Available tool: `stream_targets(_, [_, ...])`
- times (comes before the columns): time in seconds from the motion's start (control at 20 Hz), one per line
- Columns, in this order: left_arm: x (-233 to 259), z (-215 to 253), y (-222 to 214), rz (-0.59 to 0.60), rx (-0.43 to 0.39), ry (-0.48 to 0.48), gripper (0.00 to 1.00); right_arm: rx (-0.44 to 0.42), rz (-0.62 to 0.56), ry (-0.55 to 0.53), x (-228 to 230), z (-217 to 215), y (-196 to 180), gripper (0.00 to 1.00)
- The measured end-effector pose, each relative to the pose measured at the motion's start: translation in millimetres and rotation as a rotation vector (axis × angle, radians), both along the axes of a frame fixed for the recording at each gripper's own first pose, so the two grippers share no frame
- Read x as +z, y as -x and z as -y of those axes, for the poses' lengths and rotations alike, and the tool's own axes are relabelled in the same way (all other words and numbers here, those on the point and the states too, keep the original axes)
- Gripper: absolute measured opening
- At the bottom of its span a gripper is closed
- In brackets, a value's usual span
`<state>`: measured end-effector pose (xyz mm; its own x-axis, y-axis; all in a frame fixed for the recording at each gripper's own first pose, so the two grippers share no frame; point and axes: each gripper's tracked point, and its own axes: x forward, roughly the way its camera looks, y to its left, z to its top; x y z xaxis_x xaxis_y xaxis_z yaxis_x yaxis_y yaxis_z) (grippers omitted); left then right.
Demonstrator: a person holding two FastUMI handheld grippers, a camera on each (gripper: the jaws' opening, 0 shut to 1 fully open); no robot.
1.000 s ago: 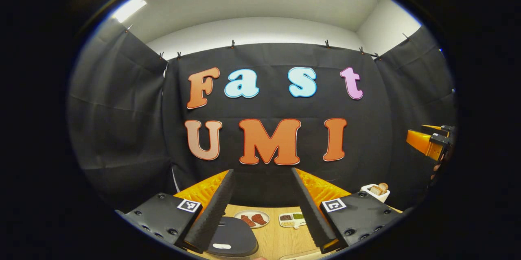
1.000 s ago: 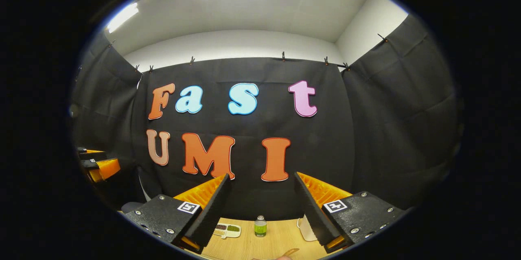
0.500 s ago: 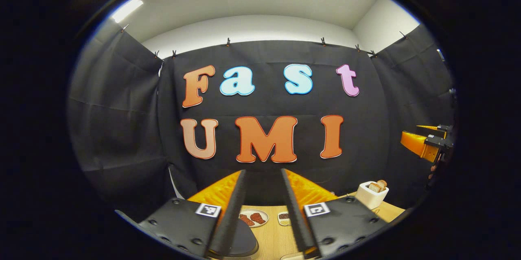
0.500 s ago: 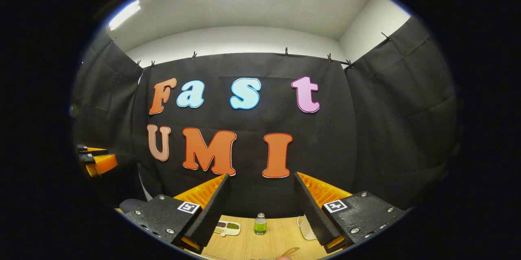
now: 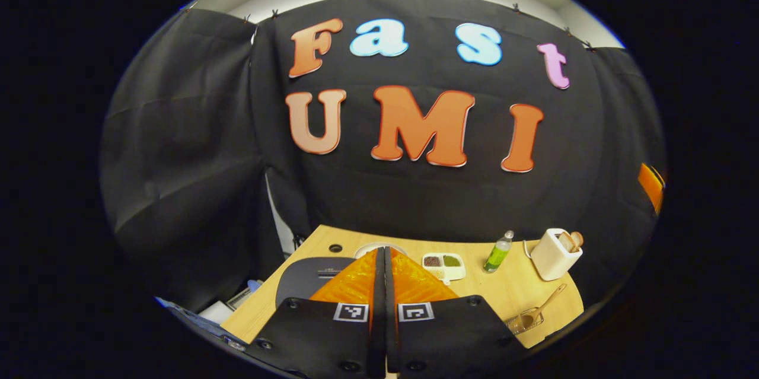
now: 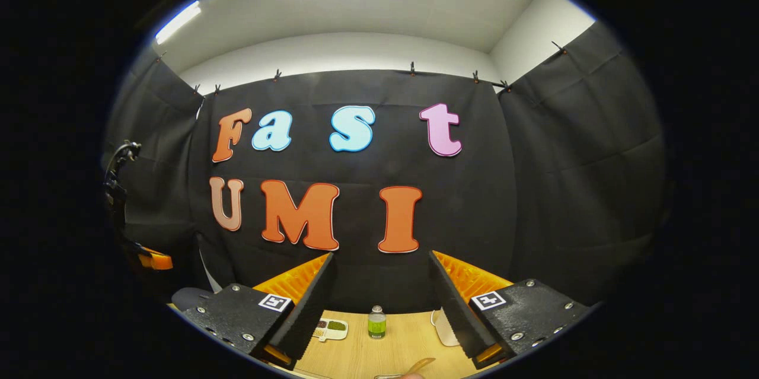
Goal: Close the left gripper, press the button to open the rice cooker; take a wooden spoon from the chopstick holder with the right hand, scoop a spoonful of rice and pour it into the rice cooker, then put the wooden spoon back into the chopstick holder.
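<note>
1. Wooden, light-coloured tabletop [image 5: 510,293] carries everything; the dark grey, rounded rice cooker [image 5: 302,281] sits at its left end with the lid down.
2. Held above and just short of the cooker, the left gripper [image 5: 382,260] has its two fingers pressed flat together with nothing between them, so it is ready to prod.
3. Over the table's right part, the right gripper [image 6: 379,293] hangs with its fingers wide apart and empty.
4. A pale wooden spoon [image 5: 548,302] lies with its bowl in a small clear container [image 5: 522,322] near the front right edge, handle slanting up and back. I cannot tell whether that container is the chopstick holder.
5. Behind stand a white divided dish of grains [image 5: 443,265], a green bottle [image 5: 497,251] and a white toaster with bread [image 5: 554,254].
6. Judgement: the lid button should want a firm, square push; the cooker looks heavy enough not to slide.
7. Judgement: the spoon is stiff, light and smooth, so grip mid-handle, across its flat faces, to stop it twisting when loaded.
</note>
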<state>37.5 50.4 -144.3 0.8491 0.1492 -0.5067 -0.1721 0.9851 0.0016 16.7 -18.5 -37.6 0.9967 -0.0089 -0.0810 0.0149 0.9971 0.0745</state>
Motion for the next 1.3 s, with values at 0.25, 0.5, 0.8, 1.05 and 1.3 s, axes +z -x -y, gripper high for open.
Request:
stream_targets(0.25, [-54.1, -20.4, 5.3, -0.206, 0.056, 0.088, 0.05, -0.009, -0.039, 0.011, -16.0, 2.8, -2.1, 0.95])
stream_targets(0.5, [-108.2, -41.8, 14.6, -0.431, 0.115, 0.205, 0.05, -0.009, -0.091, 0.014, -33.6, 1.6, -4.7, 0.96])
stream_targets(0.8, [-163.7, -46.0, 22.0, -0.676, 0.128, 0.368, 0.05, 0.008, -0.137, 0.025, -53.0, -1.9, -4.0, 0.97])
stream_targets(1.05, [-195.6, -54.4, 27.3, -0.788, 0.172, 0.439, 0.02, -0.004, -0.182, 0.041, -72.6, 4.7, -2.5, 0.97])
stream_targets(1.3, [-210.2, -54.7, 34.0, -0.834, 0.203, 0.442, 0.05, -0.006, -0.225, 0.044, -89.3, 2.9, 0.6, 0.95])
